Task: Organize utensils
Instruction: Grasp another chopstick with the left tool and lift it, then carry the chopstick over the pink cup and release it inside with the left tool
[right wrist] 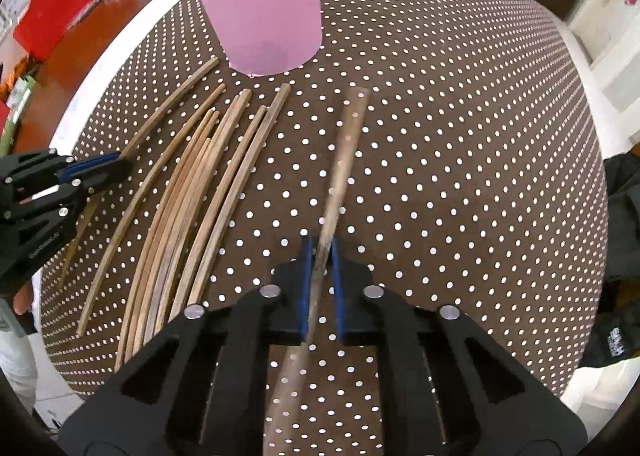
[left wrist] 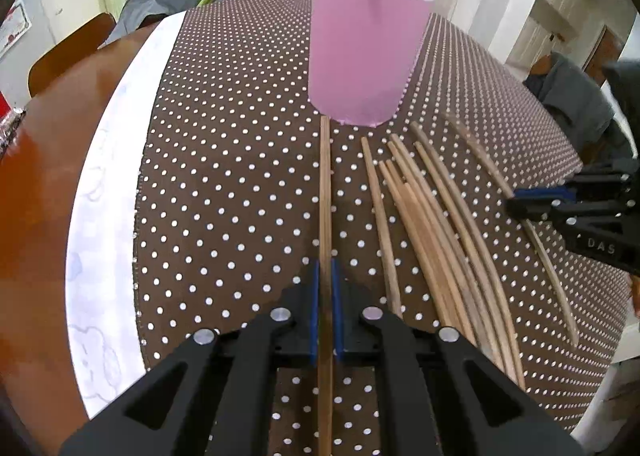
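A pink cup (left wrist: 362, 52) stands on the brown dotted cloth (left wrist: 240, 176) with two wooden chopsticks sticking out of its top. My left gripper (left wrist: 325, 276) is shut on one chopstick (left wrist: 325, 192) that points at the cup's base. Several loose chopsticks (left wrist: 432, 224) lie fanned out to its right. In the right wrist view my right gripper (right wrist: 320, 256) is shut on a blurred chopstick (right wrist: 340, 160), to the right of the pile (right wrist: 192, 196) and below the cup (right wrist: 256, 8). Each gripper shows at the edge of the other's view: right (left wrist: 516, 202), left (right wrist: 120, 166).
The cloth covers part of a wooden table (left wrist: 44, 216) with a white mat (left wrist: 104, 216) along its left side. A red bag (right wrist: 56, 16) stands at the far left. A chair with grey clothing (left wrist: 576, 104) is at the right. A person's fingers (right wrist: 22, 302) show at the left edge.
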`<state>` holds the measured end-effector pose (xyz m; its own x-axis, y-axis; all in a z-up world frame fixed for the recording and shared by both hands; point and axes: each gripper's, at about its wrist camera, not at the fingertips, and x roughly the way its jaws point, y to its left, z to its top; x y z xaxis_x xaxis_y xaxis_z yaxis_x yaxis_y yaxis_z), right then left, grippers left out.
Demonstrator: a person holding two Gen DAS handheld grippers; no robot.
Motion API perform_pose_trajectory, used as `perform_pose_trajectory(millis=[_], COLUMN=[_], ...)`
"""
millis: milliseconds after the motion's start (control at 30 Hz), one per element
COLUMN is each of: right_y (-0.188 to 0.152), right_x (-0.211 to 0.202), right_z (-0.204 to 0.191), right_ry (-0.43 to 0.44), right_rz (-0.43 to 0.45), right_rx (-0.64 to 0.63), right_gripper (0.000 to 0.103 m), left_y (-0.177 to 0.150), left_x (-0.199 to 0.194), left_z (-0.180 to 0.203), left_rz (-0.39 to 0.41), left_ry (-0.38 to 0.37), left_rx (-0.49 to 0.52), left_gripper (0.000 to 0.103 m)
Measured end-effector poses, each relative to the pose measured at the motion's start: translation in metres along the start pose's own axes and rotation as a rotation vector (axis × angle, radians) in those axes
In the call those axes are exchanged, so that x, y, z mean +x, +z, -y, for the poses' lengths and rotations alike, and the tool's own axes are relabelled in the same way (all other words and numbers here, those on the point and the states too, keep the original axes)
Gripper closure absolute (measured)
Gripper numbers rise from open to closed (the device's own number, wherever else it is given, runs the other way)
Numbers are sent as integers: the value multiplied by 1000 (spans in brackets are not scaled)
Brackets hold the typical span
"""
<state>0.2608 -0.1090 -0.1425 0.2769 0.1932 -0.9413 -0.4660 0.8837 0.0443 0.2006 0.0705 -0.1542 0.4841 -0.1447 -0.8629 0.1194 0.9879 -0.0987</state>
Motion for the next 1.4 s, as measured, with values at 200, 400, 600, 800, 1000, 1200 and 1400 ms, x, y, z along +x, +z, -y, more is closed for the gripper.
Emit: perform_pose_trajectory(millis=[200,400,600,800,1000,1200,1400], right_y=[-15,-22,-23,-20,-1,33,61], right_x=[-8,-39,-65,-90,-104,-109,-109], right_z=[32,49,66,77,62,66,73], right_ry=[119,182,211,245,266,294,330], right_rz=[102,298,476,646,790,902,989], right_rx=[84,134,187,265,274,289,292], right_gripper=[97,97,97,97,97,97,97], left_y=[-5,-13,-21,5,48,90,122], left_x=[-31,-68,-93,-108,-112,-109,-95], left_z=[-4,6,7,15,29,44,55], left_rz=[195,391,583,793,923,1012,1081], left_ry=[-77,-154,-215,-243,-254,-217,-135], left_rx=[4,55,30,-31,-65,-64,-70], left_gripper=[97,97,97,97,97,97,97])
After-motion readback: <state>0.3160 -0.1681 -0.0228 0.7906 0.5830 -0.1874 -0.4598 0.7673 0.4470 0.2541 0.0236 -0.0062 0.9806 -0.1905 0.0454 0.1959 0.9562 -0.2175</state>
